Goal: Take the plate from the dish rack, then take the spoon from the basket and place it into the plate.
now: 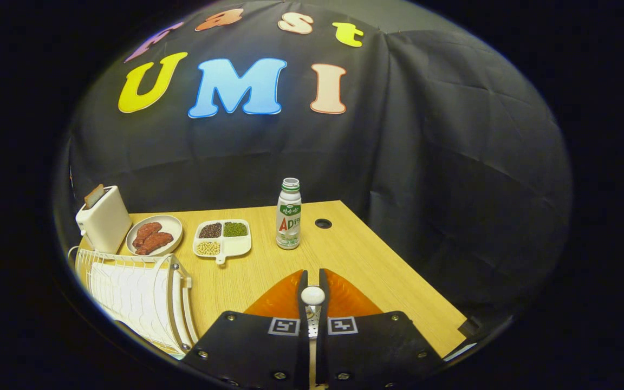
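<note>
My gripper (312,275) hangs above the wooden table (377,281), its two fingers pressed together on the spoon (312,296). The spoon's white rounded end sits between the fingers just behind their tips, and its thin shaft runs back toward the gripper body. The white wire dish rack (133,295) stands to the left of the fingers at the table's near left corner. I cannot make out a plate in its slots.
Beyond the fingers stands a white drink bottle (288,214). Left of it lie a white divided tray of beans (222,237), a round plate with meat slices (154,234) and a white toaster (104,220). A cable hole (323,223) sits right of the bottle.
</note>
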`<state>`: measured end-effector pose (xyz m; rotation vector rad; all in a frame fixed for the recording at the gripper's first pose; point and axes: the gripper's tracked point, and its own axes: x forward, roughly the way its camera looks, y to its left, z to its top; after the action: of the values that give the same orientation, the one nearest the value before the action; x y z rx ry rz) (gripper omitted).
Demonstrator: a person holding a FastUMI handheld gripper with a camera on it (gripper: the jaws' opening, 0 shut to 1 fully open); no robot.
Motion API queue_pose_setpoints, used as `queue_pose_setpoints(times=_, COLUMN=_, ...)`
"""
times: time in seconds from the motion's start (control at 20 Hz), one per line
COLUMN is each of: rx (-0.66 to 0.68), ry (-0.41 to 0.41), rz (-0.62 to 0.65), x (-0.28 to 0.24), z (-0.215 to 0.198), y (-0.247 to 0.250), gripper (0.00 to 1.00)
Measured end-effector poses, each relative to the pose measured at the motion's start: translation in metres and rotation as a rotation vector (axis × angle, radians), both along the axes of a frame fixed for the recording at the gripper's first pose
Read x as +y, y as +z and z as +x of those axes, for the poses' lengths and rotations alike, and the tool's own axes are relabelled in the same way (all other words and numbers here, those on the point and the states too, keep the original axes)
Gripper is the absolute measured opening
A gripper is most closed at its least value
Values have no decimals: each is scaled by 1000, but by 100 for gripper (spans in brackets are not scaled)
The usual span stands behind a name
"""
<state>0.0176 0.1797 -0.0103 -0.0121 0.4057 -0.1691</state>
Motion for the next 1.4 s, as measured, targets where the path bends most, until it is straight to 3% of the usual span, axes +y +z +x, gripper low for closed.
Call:
queue_pose_setpoints(times=0.4, rx=-69, ry=39, rz=-63, x=26, z=-35, y=52, gripper=4)
queue_pose_setpoints(times=1.0, rx=-150, ry=362, rz=-48, x=161, z=-127, y=91, gripper=4)
queue_pose_setpoints(times=1.4, rx=-79, ry=514, rz=-38, x=211, z=-180, y=50, gripper=4)
